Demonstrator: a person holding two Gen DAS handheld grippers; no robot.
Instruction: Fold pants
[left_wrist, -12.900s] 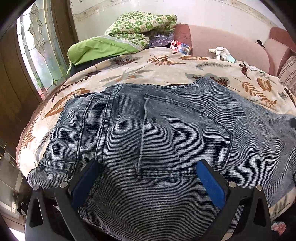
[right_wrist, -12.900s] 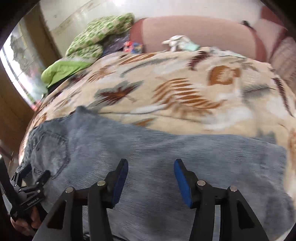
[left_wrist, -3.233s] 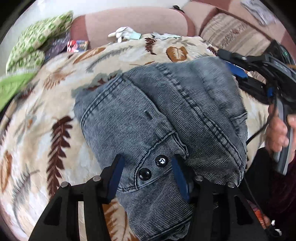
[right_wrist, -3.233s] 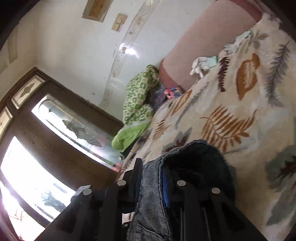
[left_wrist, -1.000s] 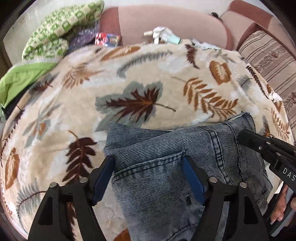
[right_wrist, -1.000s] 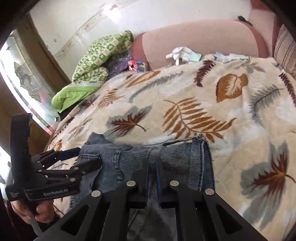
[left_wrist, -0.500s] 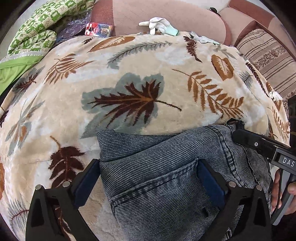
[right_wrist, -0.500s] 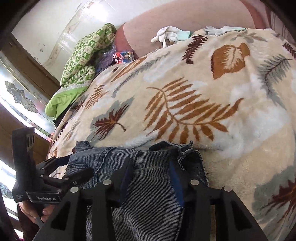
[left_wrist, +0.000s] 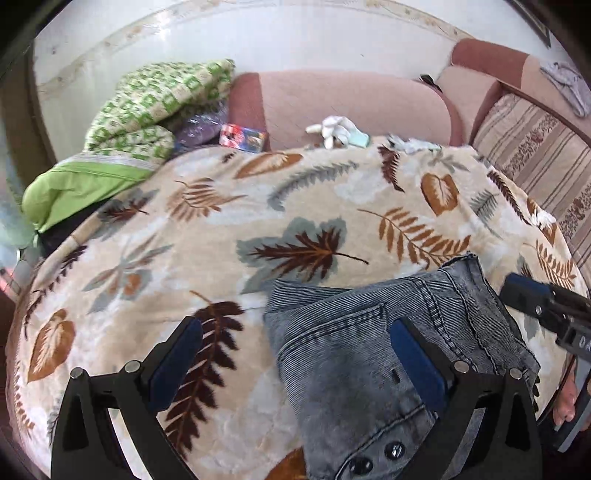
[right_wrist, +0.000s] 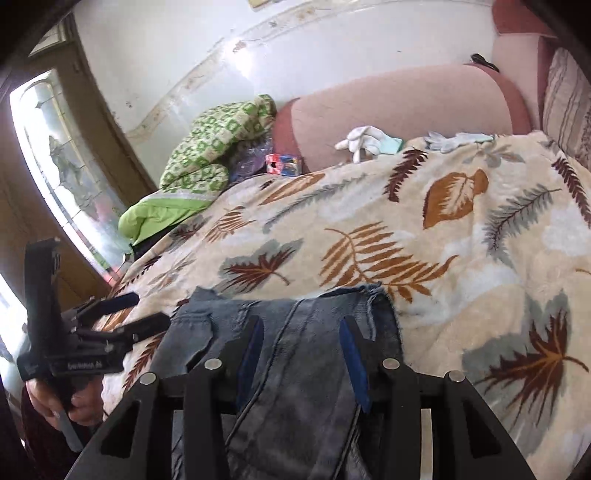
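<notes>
- Denim first: one pair of grey-blue ribbed jeans (left_wrist: 388, 354), folded into a chunky bundle, lying on the near edge of the blanket (left_wrist: 207, 236). You can see stitched seams, a pocket edge and two dark metal buttons at the bottom of the left view.
- Blanket is plush fleece, cream with brown, rust and grey leaf prints, spread over a sofa (left_wrist: 354, 99) with pinkish upholstery and a striped cushion (left_wrist: 535, 147) on the right.
- Left gripper (left_wrist: 295, 354): fingers spread really wide, blue pads, nothing pinched. One finger is over the jeans, the other over bare blanket.
- Right gripper (right_wrist: 303, 350): fingers have just been opening and sit about half apart over the jeans, with the denim between them but not squeezed as far as I can see.
- Back of the sofa: one green checked quilt (left_wrist: 155, 99), one lime cloth (left_wrist: 81, 181), one small colourful box (left_wrist: 242, 136), some white gloves (left_wrist: 334, 127).
- Room: white wall, wood-framed patterned glass window (right_wrist: 62, 177) on the left.
</notes>
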